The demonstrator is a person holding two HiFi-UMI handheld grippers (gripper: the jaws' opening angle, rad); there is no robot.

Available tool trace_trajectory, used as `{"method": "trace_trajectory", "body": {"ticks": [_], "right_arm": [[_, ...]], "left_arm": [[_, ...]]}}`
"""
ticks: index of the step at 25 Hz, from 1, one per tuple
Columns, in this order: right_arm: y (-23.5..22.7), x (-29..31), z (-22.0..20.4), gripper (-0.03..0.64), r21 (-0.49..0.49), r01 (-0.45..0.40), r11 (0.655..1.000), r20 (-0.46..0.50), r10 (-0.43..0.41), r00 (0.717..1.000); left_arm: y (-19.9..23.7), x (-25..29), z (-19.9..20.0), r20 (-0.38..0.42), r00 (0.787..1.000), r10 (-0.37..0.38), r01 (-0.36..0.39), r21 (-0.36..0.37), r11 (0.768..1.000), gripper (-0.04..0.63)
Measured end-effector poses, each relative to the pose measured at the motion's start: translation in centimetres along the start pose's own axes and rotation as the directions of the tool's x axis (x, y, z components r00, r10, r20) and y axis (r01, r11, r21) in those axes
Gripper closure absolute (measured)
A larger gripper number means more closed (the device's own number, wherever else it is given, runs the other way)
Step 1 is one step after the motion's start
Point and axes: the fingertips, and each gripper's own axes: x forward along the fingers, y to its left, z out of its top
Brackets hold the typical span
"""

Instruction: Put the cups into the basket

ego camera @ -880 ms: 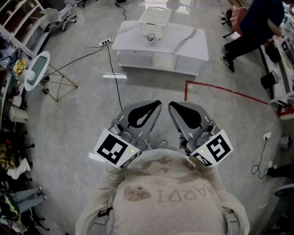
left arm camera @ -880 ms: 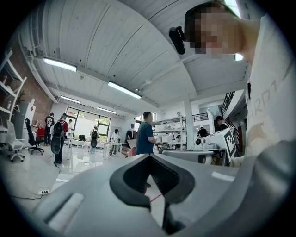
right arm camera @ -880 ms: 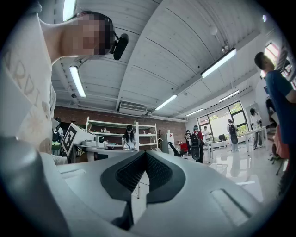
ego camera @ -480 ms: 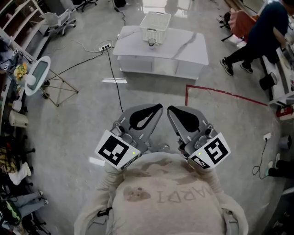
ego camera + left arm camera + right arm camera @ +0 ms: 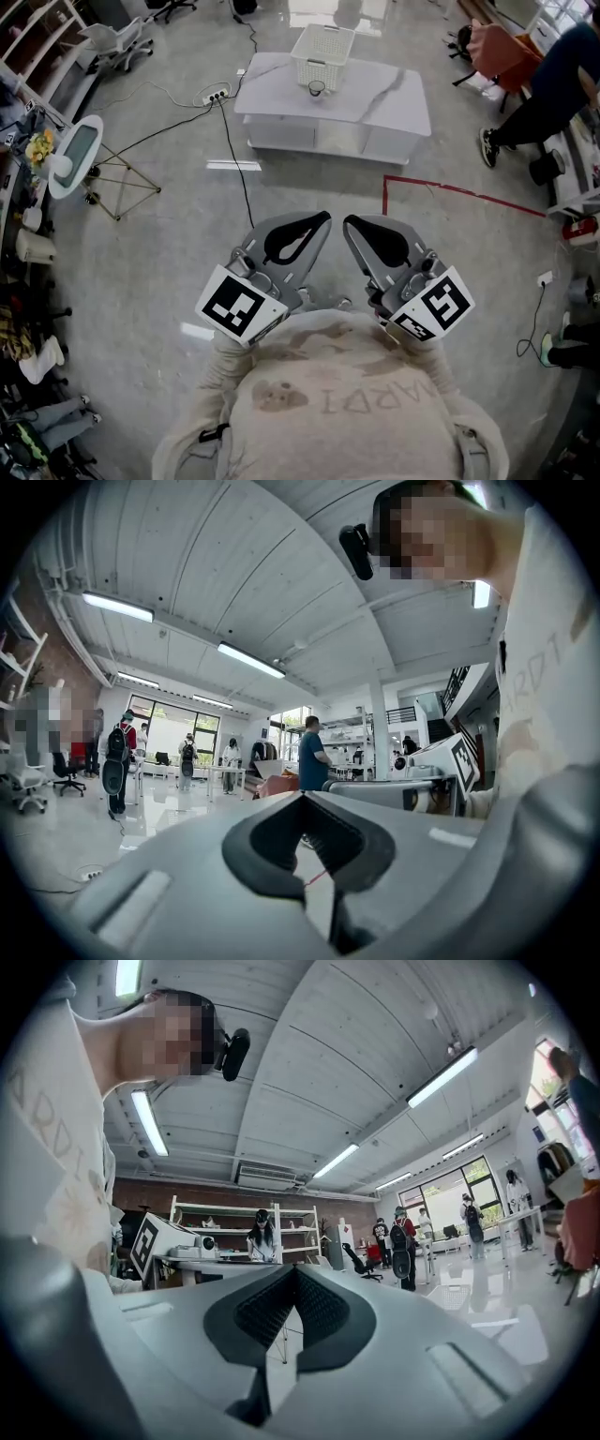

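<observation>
A white basket (image 5: 323, 45) stands at the far edge of a low white table (image 5: 375, 89), several steps ahead of me in the head view. One small cup (image 5: 317, 88) sits on the table just in front of the basket. My left gripper (image 5: 323, 218) and right gripper (image 5: 349, 223) are held close to my chest, side by side over the grey floor and far from the table. Both are shut with nothing in them. The left gripper view shows its jaws (image 5: 305, 803) against a hall with people; the right gripper view shows its jaws (image 5: 295, 1274) against shelves.
A power strip (image 5: 214, 92) and black cable lie left of the table. Red tape (image 5: 450, 187) marks the floor at the right. A folding stand (image 5: 84, 155) sits at the left by cluttered shelves. A person's leg (image 5: 534, 103) and an orange chair (image 5: 497, 47) are at the upper right.
The person at the upper right has stepped further right, partly out of view. My head view has shifted slightly. Both grippers keep their pose.
</observation>
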Motion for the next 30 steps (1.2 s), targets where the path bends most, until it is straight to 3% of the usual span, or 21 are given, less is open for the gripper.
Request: {"method": "trace_trajectory", "body": {"ticks": [4,14,21,30], "right_arm": [[0.2,1.5,-0.2,0.591,-0.027,0.045,0.999,0.020,-0.045,0.999],[-2.5,4.4,-1.2,0.591,0.020,0.094,0.995,0.007,-0.094,0.996],[-7.9,7.2,-1.1,0.591,0.029,0.055,0.998,0.004,-0.055,0.998],[-18.6,10.6,0.3,0.591,0.036,-0.010,0.999,0.007,0.009,1.000]], "left_arm": [[1.9,-1.2,-0.6,0.007,1.000,-0.013,0.013,-0.007,1.000,0.595],[6.2,0.5,-1.5,0.006,0.999,-0.047,0.047,-0.023,0.999,0.595],[10.2,4.5,-2.0,-0.001,1.000,-0.011,0.011,-0.042,0.999,0.595],[16.4,13.2,-1.3,-0.017,0.998,0.060,-0.060,-0.027,0.998,0.595]]}}
